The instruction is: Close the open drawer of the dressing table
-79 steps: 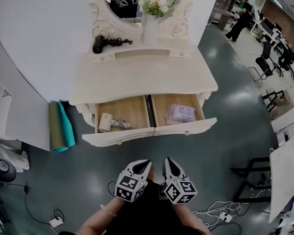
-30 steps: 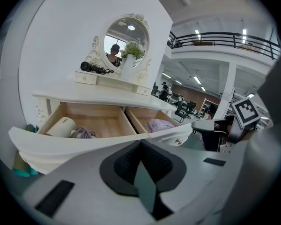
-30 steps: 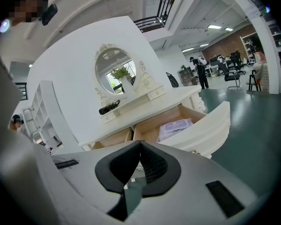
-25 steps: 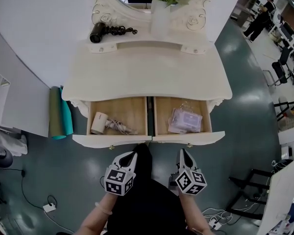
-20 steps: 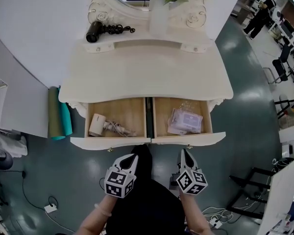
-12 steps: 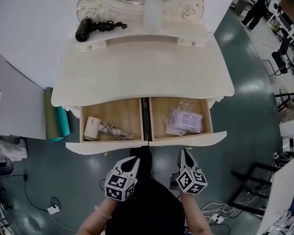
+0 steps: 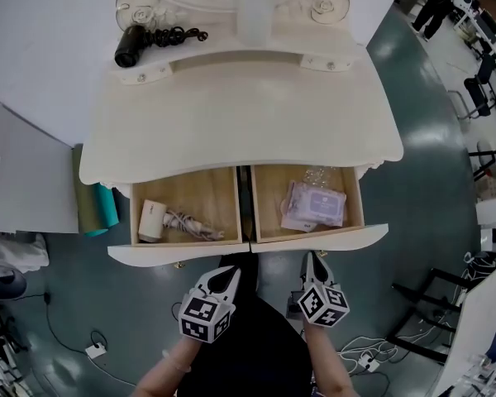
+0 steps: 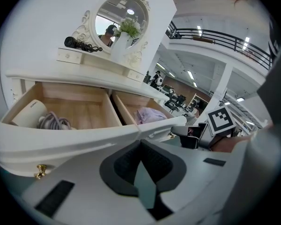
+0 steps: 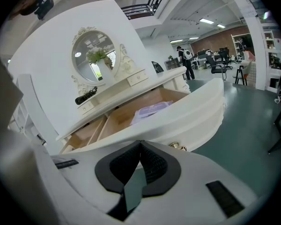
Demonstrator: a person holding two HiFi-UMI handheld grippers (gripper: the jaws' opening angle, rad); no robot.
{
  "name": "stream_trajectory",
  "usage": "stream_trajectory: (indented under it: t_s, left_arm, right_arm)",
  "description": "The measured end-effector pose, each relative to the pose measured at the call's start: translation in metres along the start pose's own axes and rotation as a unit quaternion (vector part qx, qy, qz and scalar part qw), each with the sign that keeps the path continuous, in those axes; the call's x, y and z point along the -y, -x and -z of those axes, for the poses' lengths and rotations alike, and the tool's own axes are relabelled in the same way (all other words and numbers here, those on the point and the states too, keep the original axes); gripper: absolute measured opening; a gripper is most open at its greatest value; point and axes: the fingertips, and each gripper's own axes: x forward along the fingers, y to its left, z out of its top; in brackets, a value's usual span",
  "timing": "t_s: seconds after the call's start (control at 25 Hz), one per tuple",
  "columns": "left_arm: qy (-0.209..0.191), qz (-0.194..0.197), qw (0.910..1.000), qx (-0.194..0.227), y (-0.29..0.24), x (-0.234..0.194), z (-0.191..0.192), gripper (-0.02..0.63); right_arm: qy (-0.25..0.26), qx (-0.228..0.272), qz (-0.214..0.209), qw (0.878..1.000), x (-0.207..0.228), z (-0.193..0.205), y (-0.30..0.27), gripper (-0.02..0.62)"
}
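Note:
The white dressing table [image 7: 240, 114] has both drawers pulled out. The left drawer [image 7: 178, 252] holds a small white device with a coiled cord [image 7: 154, 220]. A purple packet [image 7: 312, 204] lies in the right drawer [image 7: 322, 240]. My left gripper [image 7: 232, 271] is shut and empty, its tips just short of the left drawer's front [image 8: 61, 144], near the seam between the drawers. My right gripper [image 7: 311, 257], also shut and empty, points at the right drawer's front [image 9: 192, 114] by a brass knob [image 9: 176, 146]. Whether either gripper touches a front, I cannot tell.
A black hair dryer [image 7: 136, 42] and a white vase [image 7: 255, 11] stand at the table's back by the mirror. Green and teal rolls [image 7: 95, 205] lean at the table's left side. Cables [image 7: 91, 350] lie on the floor; a black frame [image 7: 430, 304] stands at the right.
I have come closer to the table, which now fills more of the head view. Both shut grippers have moved up to the drawer fronts. Both drawers are still open.

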Motion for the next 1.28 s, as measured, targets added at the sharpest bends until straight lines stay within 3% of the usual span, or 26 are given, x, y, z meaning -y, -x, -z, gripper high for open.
stream_trajectory:
  t_s: [1.28]
  left_arm:
    - [0.025, -0.013, 0.9993, 0.025, 0.012, -0.025, -0.027, 0.020]
  right_arm:
    - [0.016, -0.010, 0.009, 1.000, -0.007, -0.019, -0.037, 0.026]
